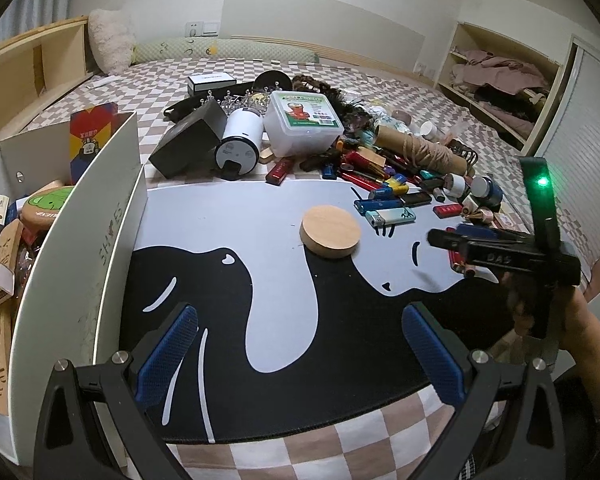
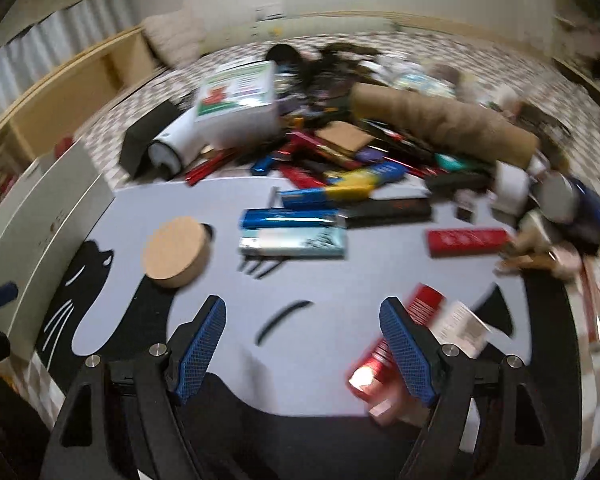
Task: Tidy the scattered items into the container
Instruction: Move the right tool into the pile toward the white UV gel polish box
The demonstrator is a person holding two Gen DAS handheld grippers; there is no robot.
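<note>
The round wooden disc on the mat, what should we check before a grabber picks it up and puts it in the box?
1. Wooden disc lies flat with bare mat around it: ok.
2. Left gripper jaws wide, nothing between them: ok.
3. Right gripper jaws wide, nothing between them: ok.
4. Right wrist view sharp enough to aim: not ok, it is blurred.
5. Room left in the white box: cannot tell; it already holds many things.
6. Lighters apart from the disc: ok.

Checkered bed (image 1: 380,80), black-and-white mat (image 1: 228,216), wooden disc (image 1: 331,233), heaped lighters (image 1: 388,200)
</note>
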